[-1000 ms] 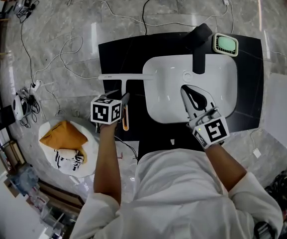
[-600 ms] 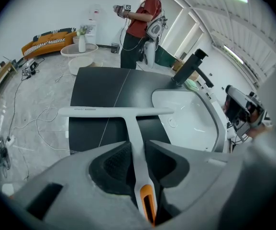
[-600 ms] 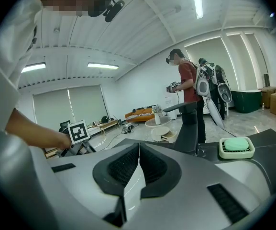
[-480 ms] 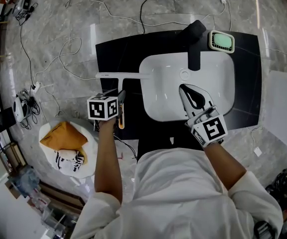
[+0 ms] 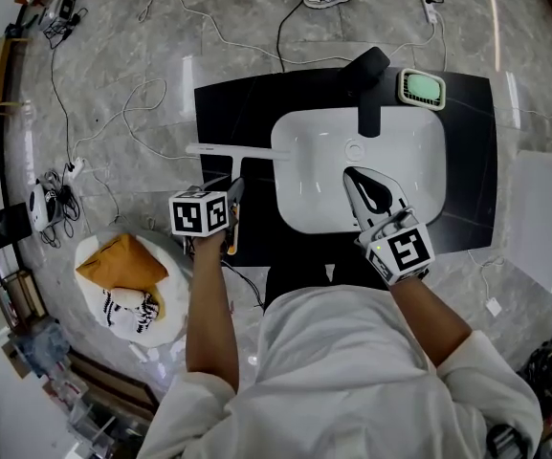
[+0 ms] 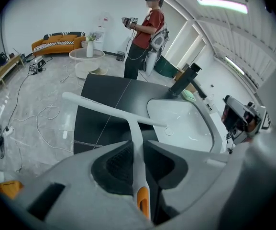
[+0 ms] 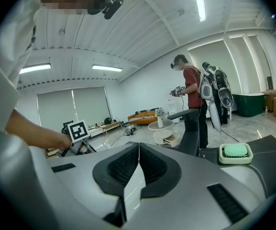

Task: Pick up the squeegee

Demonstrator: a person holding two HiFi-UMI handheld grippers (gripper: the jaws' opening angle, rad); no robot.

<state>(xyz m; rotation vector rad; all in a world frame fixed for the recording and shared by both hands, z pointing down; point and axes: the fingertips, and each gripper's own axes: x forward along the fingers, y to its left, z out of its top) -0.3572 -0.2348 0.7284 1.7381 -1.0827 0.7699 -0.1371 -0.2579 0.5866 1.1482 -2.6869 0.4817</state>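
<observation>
As the left gripper (image 5: pixel 234 192), jaws just closing, clamps the squeegee (image 5: pixel 240 150) handle near its tail, the long blade may twist loose; right gripper (image 5: pixel 364 182) pinched together, empty.

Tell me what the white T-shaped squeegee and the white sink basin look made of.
White T-shaped squeegee: likely moulded plastic, smooth matte body, orange insert in the handle end. White sink basin: probably glazed ceramic, glossy with bright light reflections.

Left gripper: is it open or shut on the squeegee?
Shut on it: the left gripper has just been closing its jaws, and both pads press the squeegee handle.
</observation>
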